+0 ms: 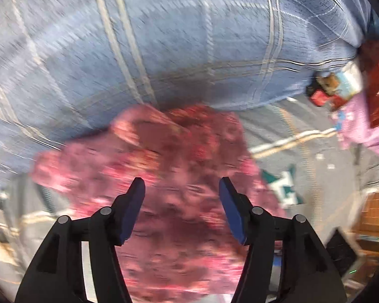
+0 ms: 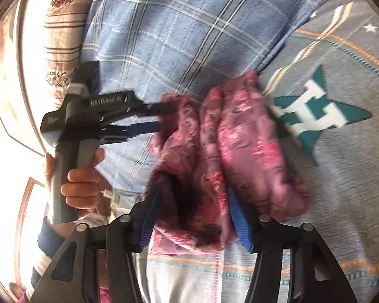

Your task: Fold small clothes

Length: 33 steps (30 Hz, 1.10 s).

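A small pink flowered garment (image 2: 230, 151) lies bunched in folds on a grey bedspread (image 2: 341, 166). In the left wrist view the garment (image 1: 164, 176) is blurred and fills the space ahead of my left gripper (image 1: 182, 189), whose jaws stand wide apart with cloth between and below them. My right gripper (image 2: 192, 202) is also wide apart, with a fold of the garment lying between its blue pads (image 2: 240, 219). In the right wrist view the left gripper (image 2: 161, 118) comes in from the left, its fingertips at the garment's left edge.
A blue checked sheet (image 2: 176, 38) covers the area behind the garment. The bedspread bears a teal star with a white H (image 2: 315, 111). A purple cloth (image 1: 361, 126) and small boxes (image 1: 336, 88) lie at the far right. A striped pillow (image 2: 60, 40) lies left.
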### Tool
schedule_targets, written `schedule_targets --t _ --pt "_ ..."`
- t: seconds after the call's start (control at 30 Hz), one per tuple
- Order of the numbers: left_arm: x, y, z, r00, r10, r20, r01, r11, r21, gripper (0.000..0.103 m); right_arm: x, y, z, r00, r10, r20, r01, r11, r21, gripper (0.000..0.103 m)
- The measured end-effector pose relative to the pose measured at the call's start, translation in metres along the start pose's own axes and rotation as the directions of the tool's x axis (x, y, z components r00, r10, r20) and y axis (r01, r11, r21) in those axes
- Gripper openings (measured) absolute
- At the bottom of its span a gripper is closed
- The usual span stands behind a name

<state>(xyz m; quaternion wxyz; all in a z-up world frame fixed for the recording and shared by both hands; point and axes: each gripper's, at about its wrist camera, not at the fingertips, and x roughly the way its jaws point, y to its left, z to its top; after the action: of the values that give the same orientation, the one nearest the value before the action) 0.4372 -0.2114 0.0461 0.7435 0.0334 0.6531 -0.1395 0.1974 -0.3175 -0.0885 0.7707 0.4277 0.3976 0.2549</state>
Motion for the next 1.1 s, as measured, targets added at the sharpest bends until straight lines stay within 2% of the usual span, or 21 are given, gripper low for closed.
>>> schedule_targets --t 0.07,0.17,0.27,0.43,0.63,0.67,0.7,0.73,0.77,0.8,0.83,0.87,0.97,1.03,1.1 --pt "0.014 -0.012 0.001 0.999 -0.006 -0.037 0.006 1.000 0.014 0.061 0.007 0.006 0.001 1.000 0.000 -0.017 -0.001 1.000 -0.021 0.059" --pt "0.032 -0.031 0.001 0.997 0.042 -0.068 -0.038 0.998 0.057 0.061 0.014 0.014 -0.001 0.999 0.014 -0.048 -0.016 0.999 -0.049 0.059" --pt "0.044 -0.041 0.001 0.989 0.120 -0.085 -0.111 0.988 0.104 0.061 0.016 0.022 -0.004 0.998 0.003 -0.065 -0.009 0.996 -0.091 0.060" --pt "0.052 -0.046 -0.003 0.966 0.234 -0.114 -0.215 0.964 0.157 0.061 0.025 0.028 -0.003 0.997 -0.013 -0.082 0.004 0.993 -0.116 0.060" --pt "0.049 -0.033 -0.014 0.943 0.282 -0.176 -0.273 0.959 0.072 0.061 0.033 0.043 -0.009 0.994 -0.049 -0.094 0.031 0.982 -0.189 0.060" --pt "0.048 -0.031 -0.016 0.941 0.289 -0.178 -0.283 0.957 0.059 0.059 0.034 0.045 -0.009 0.994 -0.058 -0.091 0.039 0.979 -0.200 0.060" --pt "0.046 -0.029 -0.019 0.942 0.287 -0.172 -0.283 0.958 0.048 0.046 0.036 0.047 -0.010 0.994 -0.076 -0.082 0.056 0.974 -0.221 0.060" --pt "0.044 -0.028 -0.021 0.949 0.267 -0.170 -0.263 0.964 0.042 0.029 0.037 0.050 -0.012 0.993 -0.092 -0.073 0.073 0.968 -0.241 0.058" --pt "0.038 -0.026 -0.027 0.955 0.243 -0.167 -0.241 0.970 0.034 0.023 0.039 0.053 -0.012 0.992 -0.103 -0.071 0.082 0.963 -0.258 0.047" --pt "0.034 -0.026 -0.032 0.957 0.247 -0.151 -0.245 0.969 0.031 0.018 0.041 0.054 -0.013 0.991 -0.112 -0.070 0.089 0.958 -0.272 0.024" --pt "0.030 -0.027 -0.036 0.958 0.259 -0.122 -0.256 0.966 0.036 0.012 0.042 0.057 -0.014 0.989 -0.130 -0.069 0.105 0.952 -0.289 0.010" --pt "0.027 -0.028 -0.039 0.959 0.262 -0.104 -0.259 0.965 0.040 0.011 0.043 0.059 -0.014 0.988 -0.138 -0.067 0.112 0.948 -0.298 0.004" --pt "0.018 -0.021 -0.050 0.973 0.225 -0.044 -0.225 0.974 0.010 0.008 0.039 0.060 -0.010 0.992 -0.120 -0.044 0.103 0.955 -0.278 0.003" --pt "0.008 -0.010 -0.056 0.988 0.151 -0.015 -0.152 0.988 -0.041 0.007 0.035 0.060 -0.007 0.995 -0.089 -0.035 0.078 0.964 -0.253 0.003" --pt "-0.005 -0.001 -0.060 0.996 0.094 0.004 -0.093 0.993 -0.072 0.007 0.029 0.060 -0.005 0.998 -0.052 -0.024 0.045 0.972 -0.231 0.003"
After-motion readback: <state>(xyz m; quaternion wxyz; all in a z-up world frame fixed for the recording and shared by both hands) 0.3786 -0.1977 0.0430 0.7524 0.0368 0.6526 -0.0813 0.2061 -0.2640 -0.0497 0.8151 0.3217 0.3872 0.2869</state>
